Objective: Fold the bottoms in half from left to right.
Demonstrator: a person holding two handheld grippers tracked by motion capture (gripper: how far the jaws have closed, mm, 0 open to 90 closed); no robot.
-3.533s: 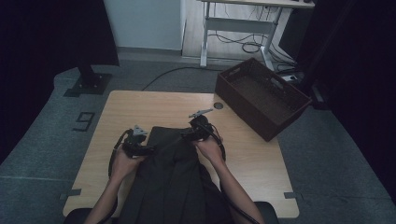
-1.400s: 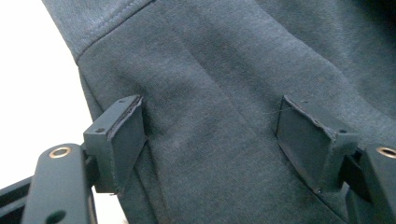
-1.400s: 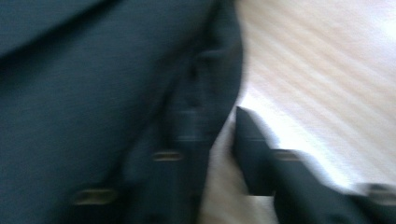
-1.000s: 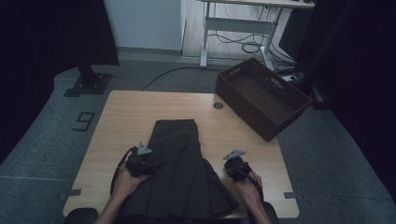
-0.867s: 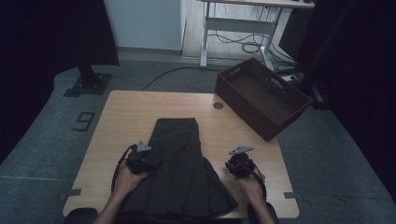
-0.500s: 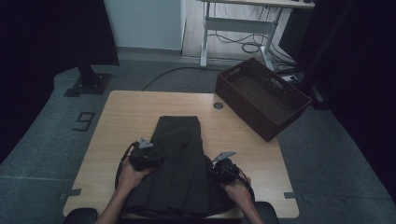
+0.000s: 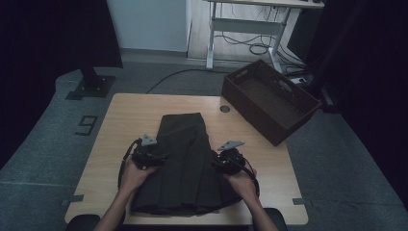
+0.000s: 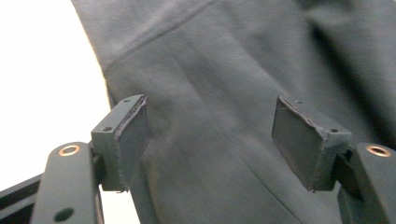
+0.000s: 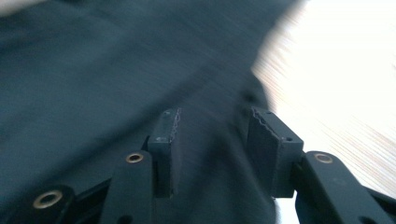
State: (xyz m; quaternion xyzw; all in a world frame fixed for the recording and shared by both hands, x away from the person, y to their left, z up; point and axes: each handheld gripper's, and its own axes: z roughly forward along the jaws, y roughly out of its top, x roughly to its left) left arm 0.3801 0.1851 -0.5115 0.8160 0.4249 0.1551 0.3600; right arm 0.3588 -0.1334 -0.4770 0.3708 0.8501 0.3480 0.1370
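A dark folded garment point(image 7: 185, 154) lies lengthwise on the wooden table point(image 7: 134, 110), its near end at the front edge. My left gripper point(image 7: 160, 157) hovers over the garment's left edge. In the left gripper view its jaws point(image 8: 210, 116) stand wide apart above the cloth point(image 8: 233, 56), and nothing is pinched. My right gripper point(image 7: 217, 163) sits at the garment's right edge. Its jaws point(image 9: 212, 121) have just been opening. The cloth point(image 9: 93, 70) lies under and between them, and the pads do not press on it.
A brown open crate point(image 7: 272, 98) stands at the table's far right corner. A round cable hole point(image 7: 224, 109) sits just beyond the garment's far right. Bare tabletop lies to the left point(image 8: 37, 70) and right point(image 9: 336, 70) of the cloth.
Both hands have drawn back from the garment's far part to its near half. The right gripper came in from the bare table onto the cloth's right edge.
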